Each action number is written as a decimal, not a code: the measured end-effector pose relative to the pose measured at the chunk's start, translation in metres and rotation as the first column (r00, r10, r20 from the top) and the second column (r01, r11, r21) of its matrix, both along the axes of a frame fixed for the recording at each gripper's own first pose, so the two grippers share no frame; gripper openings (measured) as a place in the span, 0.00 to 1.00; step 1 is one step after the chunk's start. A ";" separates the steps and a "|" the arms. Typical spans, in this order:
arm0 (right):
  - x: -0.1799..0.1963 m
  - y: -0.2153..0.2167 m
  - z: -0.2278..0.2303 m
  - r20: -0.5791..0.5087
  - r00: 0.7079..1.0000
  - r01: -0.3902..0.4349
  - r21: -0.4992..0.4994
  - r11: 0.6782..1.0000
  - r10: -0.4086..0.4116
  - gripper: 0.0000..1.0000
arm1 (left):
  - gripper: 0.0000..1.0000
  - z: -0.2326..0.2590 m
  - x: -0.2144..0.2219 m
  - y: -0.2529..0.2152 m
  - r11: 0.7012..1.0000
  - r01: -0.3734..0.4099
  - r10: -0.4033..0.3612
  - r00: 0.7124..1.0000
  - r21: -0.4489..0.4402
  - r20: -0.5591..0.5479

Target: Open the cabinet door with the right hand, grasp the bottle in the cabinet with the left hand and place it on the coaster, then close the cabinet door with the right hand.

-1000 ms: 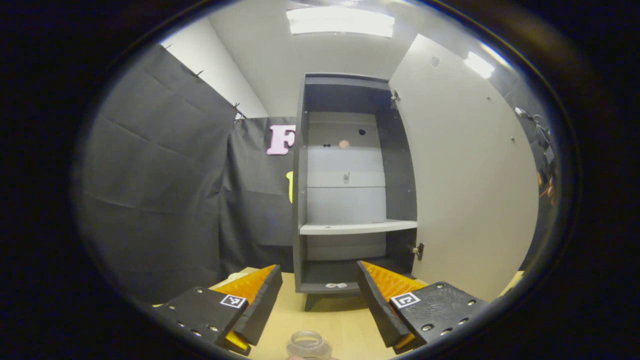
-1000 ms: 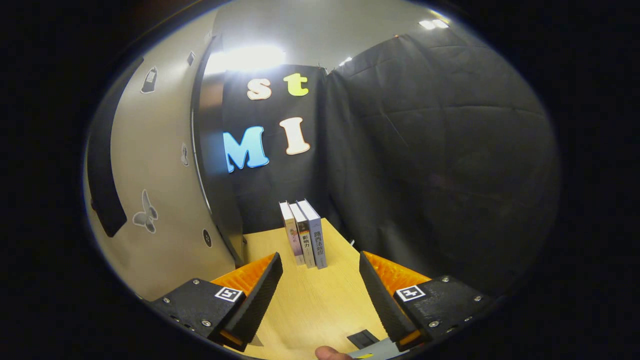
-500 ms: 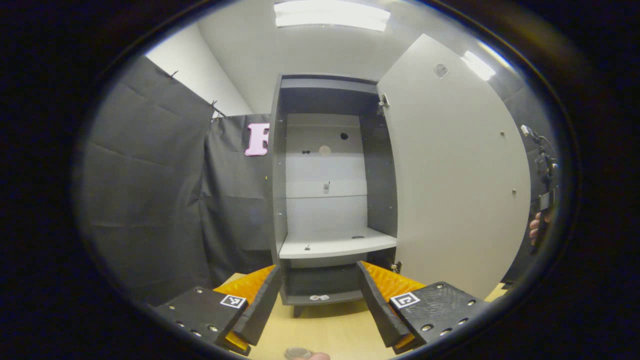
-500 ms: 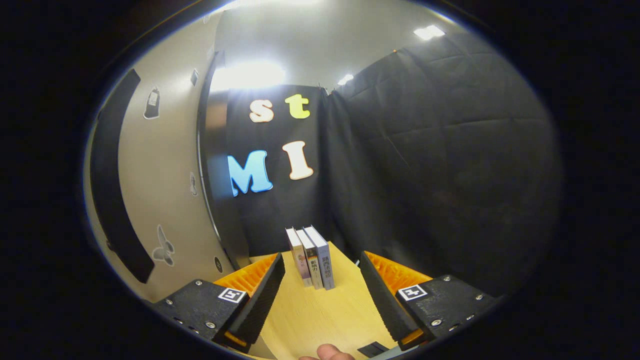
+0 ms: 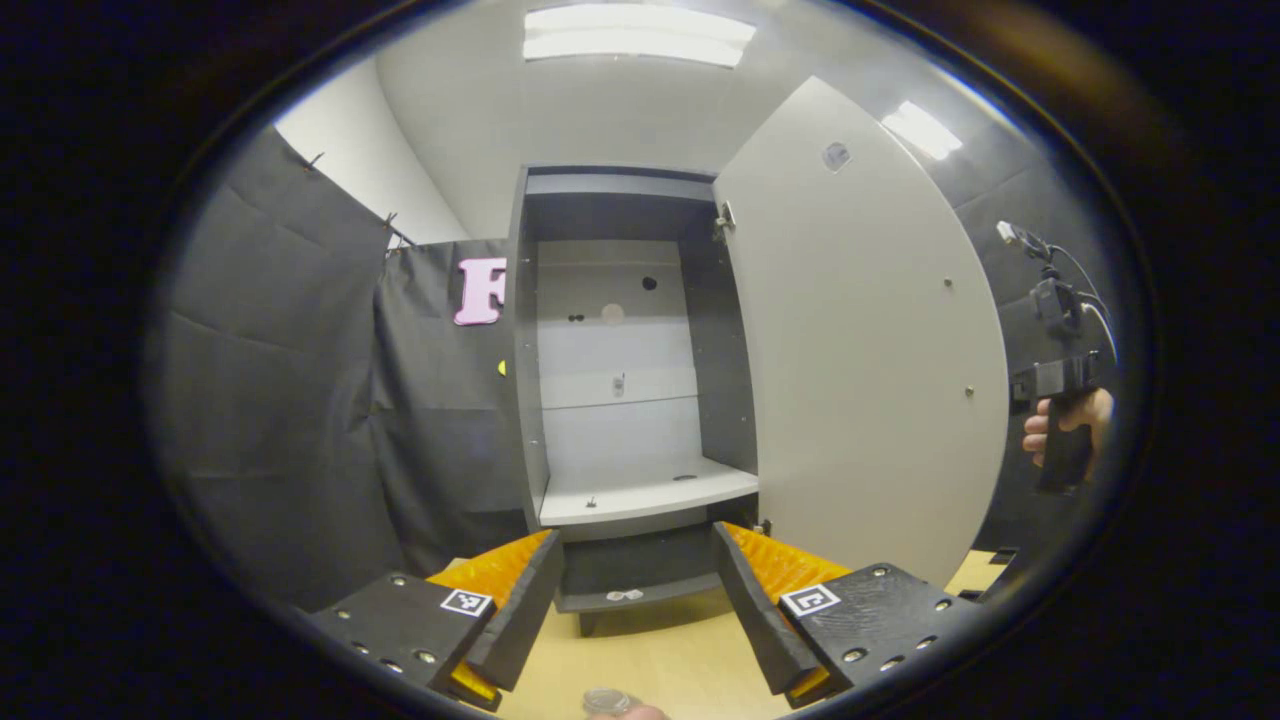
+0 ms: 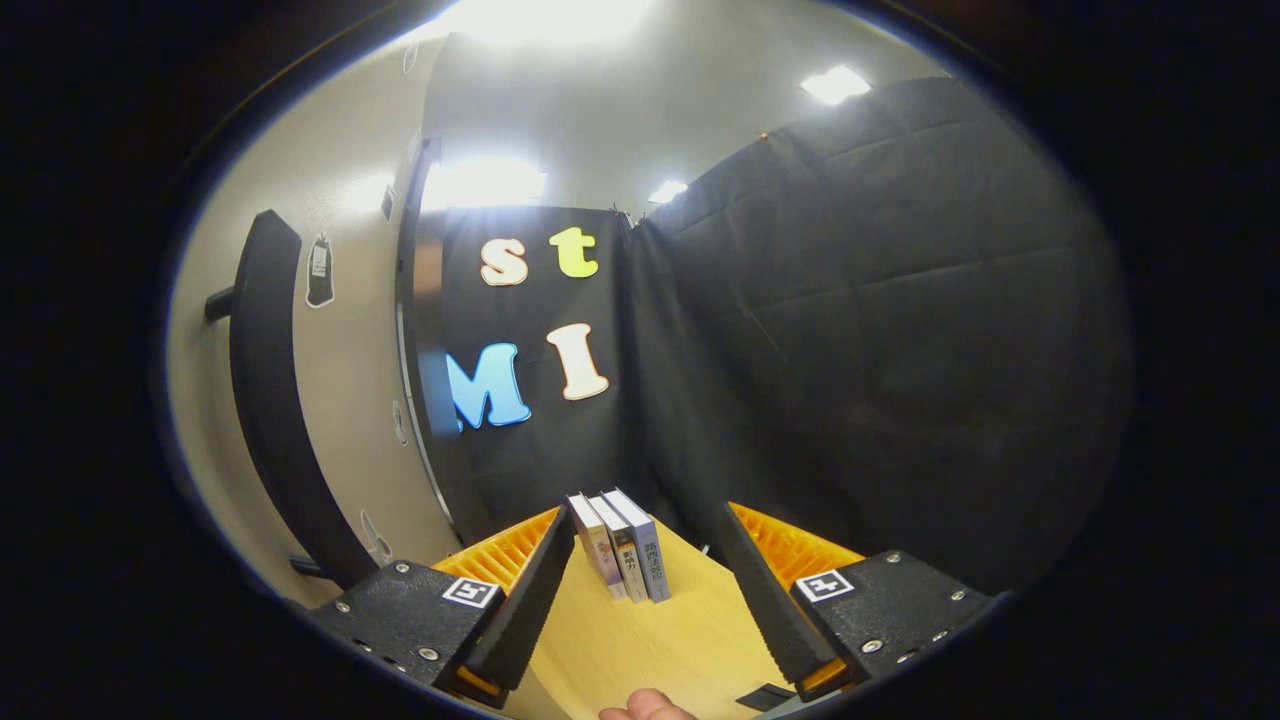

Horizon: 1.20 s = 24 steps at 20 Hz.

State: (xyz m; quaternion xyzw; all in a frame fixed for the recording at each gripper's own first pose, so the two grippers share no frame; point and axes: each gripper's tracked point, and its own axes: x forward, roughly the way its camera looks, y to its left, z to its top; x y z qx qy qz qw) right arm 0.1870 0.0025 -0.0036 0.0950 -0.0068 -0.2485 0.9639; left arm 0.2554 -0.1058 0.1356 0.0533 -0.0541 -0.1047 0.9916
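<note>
The grey cabinet (image 5: 620,400) stands open ahead in the left gripper view, its pale shelf (image 5: 645,495) bare. Its door (image 5: 860,340) is swung out to the right. My left gripper (image 5: 640,610) is open, with nothing between its fingers. The clear bottle's mouth (image 5: 608,700) peeks in at the bottom edge, nearer than the fingertips. At the far right a hand (image 5: 1065,425) holds the right gripper beyond the door's edge. In the right gripper view my right gripper (image 6: 645,600) is open, apart from the door's outer face and its long black handle (image 6: 275,400) to the left.
Three books (image 6: 620,545) stand upright on the wooden table (image 6: 650,640) ahead of the right gripper. Black cloth walls close in the back and both sides. A fingertip (image 6: 645,708) shows at the bottom edge of the right gripper view.
The left gripper has drawn back from the cabinet, and the bottle's mouth slid to the view's bottom edge. The right gripper rose beside the door; its handle now looms larger.
</note>
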 end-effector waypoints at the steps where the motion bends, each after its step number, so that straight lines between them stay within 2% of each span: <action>1: -0.004 0.012 -0.002 0.000 1.000 -0.010 0.008 1.000 0.010 0.92 | 0.91 0.000 0.000 0.004 1.000 -0.004 0.004 1.000 0.007 0.003; 3: -0.004 0.035 -0.003 0.003 0.999 -0.046 0.021 0.999 0.046 0.92 | 0.87 0.004 -0.001 0.012 1.000 -0.015 0.015 1.000 -0.001 0.012; 6: 0.003 0.073 -0.002 -0.002 0.994 -0.113 0.030 0.993 0.113 0.92 | 0.89 0.000 0.001 0.030 0.999 -0.047 0.047 0.999 0.008 0.008; 7: 0.006 0.086 -0.001 -0.005 0.991 -0.136 0.022 0.991 0.136 0.92 | 0.91 -0.002 -0.001 0.038 0.998 -0.065 0.064 0.998 0.012 0.002; 9: 0.007 0.111 0.004 -0.013 0.985 -0.173 -0.012 0.985 0.173 0.92 | 0.87 -0.004 -0.006 0.050 0.997 -0.081 0.081 0.997 0.004 -0.009; 13: 0.019 0.151 0.019 -0.013 0.965 -0.262 -0.098 0.960 0.262 0.92 | 0.87 -0.004 -0.022 0.079 0.991 -0.134 0.134 0.991 -0.006 -0.006; 15: 0.024 0.153 0.024 0.003 0.957 -0.286 -0.115 0.951 0.289 0.92 | 0.89 -0.010 -0.030 0.098 0.982 -0.186 0.186 0.983 -0.019 -0.010; 16: 0.025 0.152 0.026 -0.003 0.957 -0.290 -0.115 0.950 0.292 0.87 | 0.89 -0.013 -0.034 0.104 0.976 -0.215 0.214 0.976 -0.028 -0.027; 17: 0.028 0.154 0.027 -0.004 0.955 -0.294 -0.105 0.950 0.295 0.87 | 0.91 -0.013 -0.038 0.110 0.970 -0.242 0.241 0.970 -0.039 -0.037; 18: 0.028 0.155 0.028 -0.001 0.954 -0.298 -0.097 0.950 0.299 0.88 | 0.87 -0.011 -0.042 0.115 0.963 -0.265 0.263 0.964 -0.049 -0.039; 20: 0.028 0.157 0.027 0.008 0.952 -0.305 -0.087 0.948 0.307 0.88 | 0.87 -0.009 -0.048 0.115 0.957 -0.283 0.281 0.959 -0.062 -0.047; 24: 0.040 0.173 0.022 0.012 0.930 -0.364 -0.080 0.928 0.367 0.93 | 0.89 -0.013 -0.054 0.114 0.945 -0.326 0.325 0.943 -0.007 -0.069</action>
